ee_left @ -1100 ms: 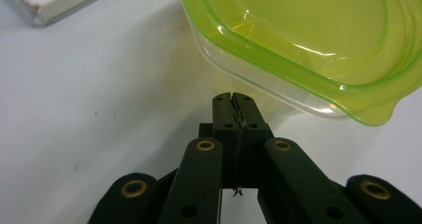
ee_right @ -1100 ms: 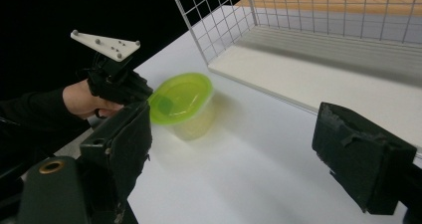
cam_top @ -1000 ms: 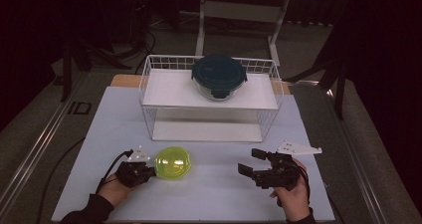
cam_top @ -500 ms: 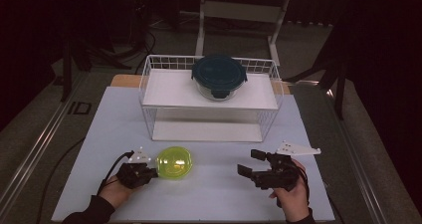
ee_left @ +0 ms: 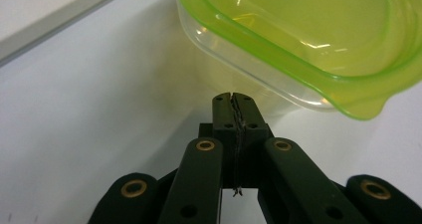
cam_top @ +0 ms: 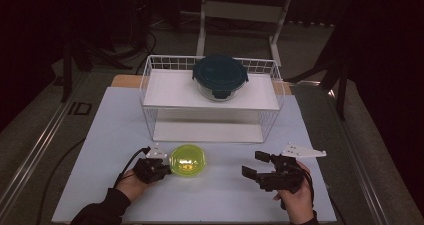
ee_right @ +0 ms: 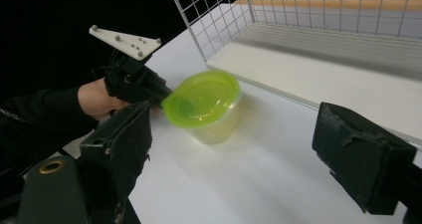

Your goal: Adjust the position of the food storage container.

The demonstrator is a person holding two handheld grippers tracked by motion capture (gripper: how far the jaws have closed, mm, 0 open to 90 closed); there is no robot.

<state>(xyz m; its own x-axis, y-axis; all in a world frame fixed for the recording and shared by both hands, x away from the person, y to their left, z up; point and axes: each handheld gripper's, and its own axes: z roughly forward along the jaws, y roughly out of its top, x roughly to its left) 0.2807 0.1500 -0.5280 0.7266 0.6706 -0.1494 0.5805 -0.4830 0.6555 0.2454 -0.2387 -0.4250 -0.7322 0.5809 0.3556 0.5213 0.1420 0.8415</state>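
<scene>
Landmark for all positions: the green-lidded container, standing on the white worktop near its front edge, left of centre.

Nearest the person, the left gripper lies low on the worktop just beside the container's left side. Its fingers are pressed together with nothing between them; in the left gripper view their tips sit just under the container's lid rim, close against its clear wall. Whether they touch the wall cannot be told. The left hand holds the gripper from behind, a dark sleeve showing at the bottom edge.

To the right of the container, well apart from it, the right gripper rests in the right hand. Its fingers are spread wide and hold nothing; they face towards the container.

Beyond the container stands a white wire basket, its open front facing the person. A white shelf inside it carries a round glass container with a dark lid, behind and slightly right of the green-lidded container.
</scene>
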